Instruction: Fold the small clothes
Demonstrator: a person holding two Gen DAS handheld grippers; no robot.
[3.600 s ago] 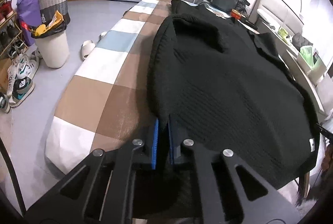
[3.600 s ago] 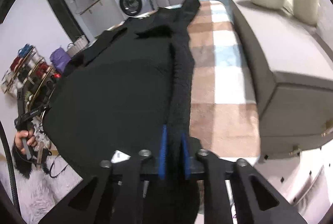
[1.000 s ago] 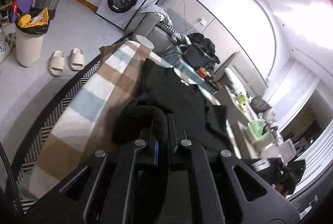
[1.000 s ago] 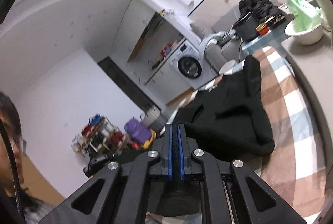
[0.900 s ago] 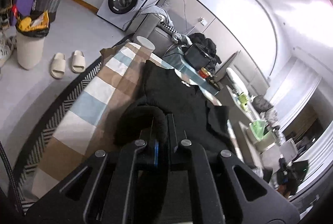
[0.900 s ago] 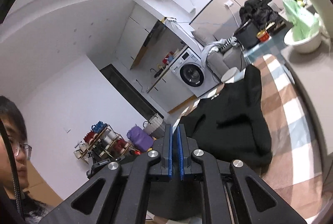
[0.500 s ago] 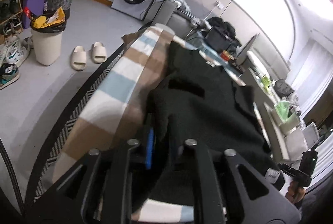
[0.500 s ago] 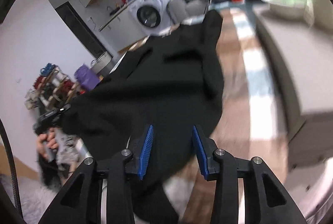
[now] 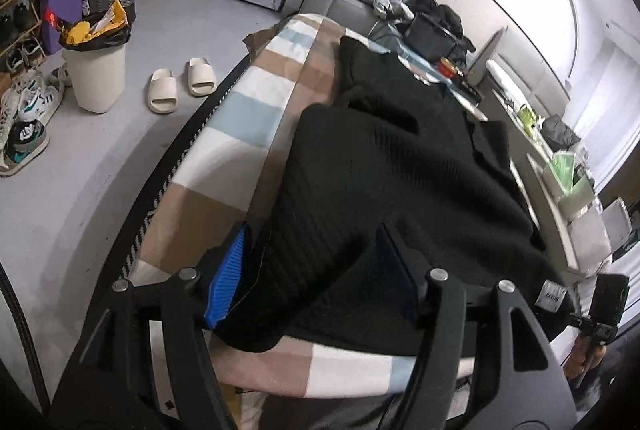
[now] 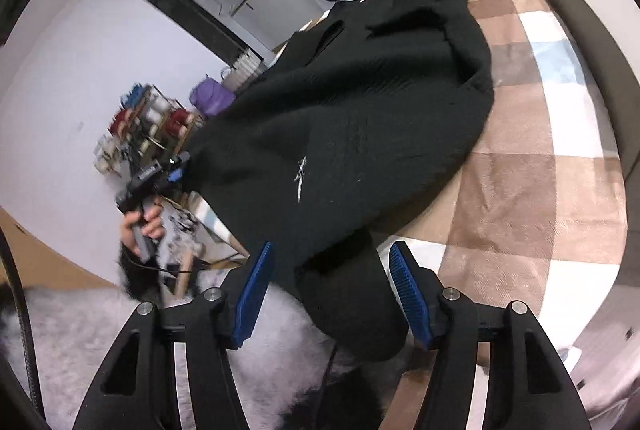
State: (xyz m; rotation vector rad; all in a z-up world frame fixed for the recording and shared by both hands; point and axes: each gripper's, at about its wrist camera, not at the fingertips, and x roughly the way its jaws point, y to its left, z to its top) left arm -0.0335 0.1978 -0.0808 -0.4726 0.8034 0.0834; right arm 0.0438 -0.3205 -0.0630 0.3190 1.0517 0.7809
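Now my left gripper (image 9: 316,274) is spread wide at the bottom of the frame, the black sweater's (image 9: 404,170) near hem lying loose between the blue pads. Likewise my right gripper (image 10: 332,290) gapes, a dangling black fold between its fingers. Beyond, the sweater stretches up-frame across the checked blanket (image 9: 240,118).

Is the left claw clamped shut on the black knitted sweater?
No: the left claw stands open, its blue pads apart around the black knitted sweater.
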